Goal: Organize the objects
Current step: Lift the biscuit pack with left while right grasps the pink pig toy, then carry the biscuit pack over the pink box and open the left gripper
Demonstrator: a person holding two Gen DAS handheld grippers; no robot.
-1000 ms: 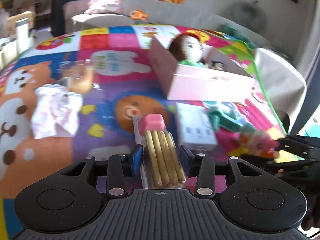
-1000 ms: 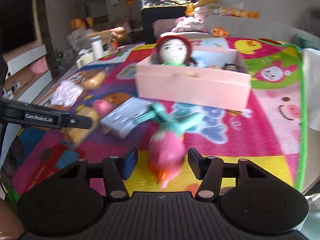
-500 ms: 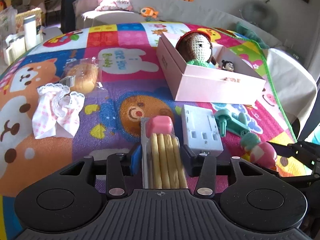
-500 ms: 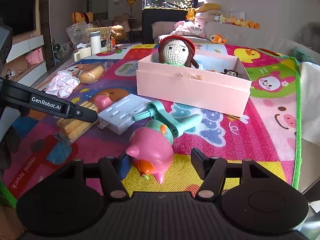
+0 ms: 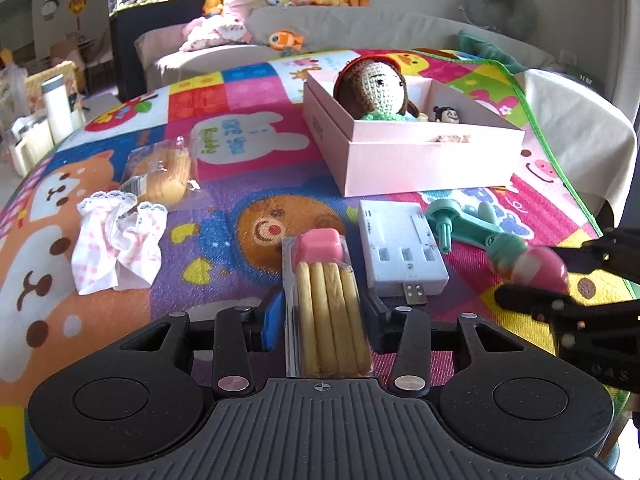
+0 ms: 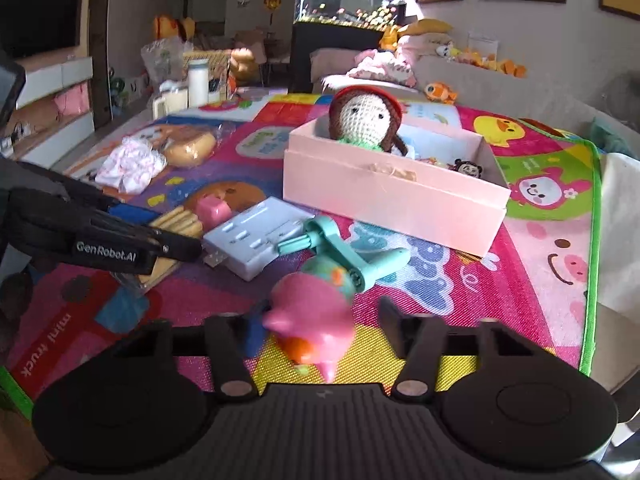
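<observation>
My left gripper [image 5: 322, 316] straddles a clear pack of biscuit sticks with a pink cup [image 5: 326, 292] lying on the play mat; its jaws stand close beside the pack with small gaps. My right gripper [image 6: 320, 330] is open around a pink pig toy [image 6: 314, 320] with a teal scooter [image 6: 352, 258], which touches the left jaw only. The pig also shows in the left wrist view [image 5: 536, 266]. The pink box [image 5: 404, 156] holds a crochet doll [image 5: 376, 88] and a small figure [image 5: 446, 114].
A white power hub [image 5: 400, 252] lies between the biscuit pack and the scooter. A wrapped bun [image 5: 166, 172] and a pink frilly cloth [image 5: 116, 240] lie at the left. The mat's green edge [image 6: 592, 240] runs along the right.
The right gripper has closed in on the pig toy, which has tipped over between its jaws. The left gripper has stayed around the biscuit pack.
</observation>
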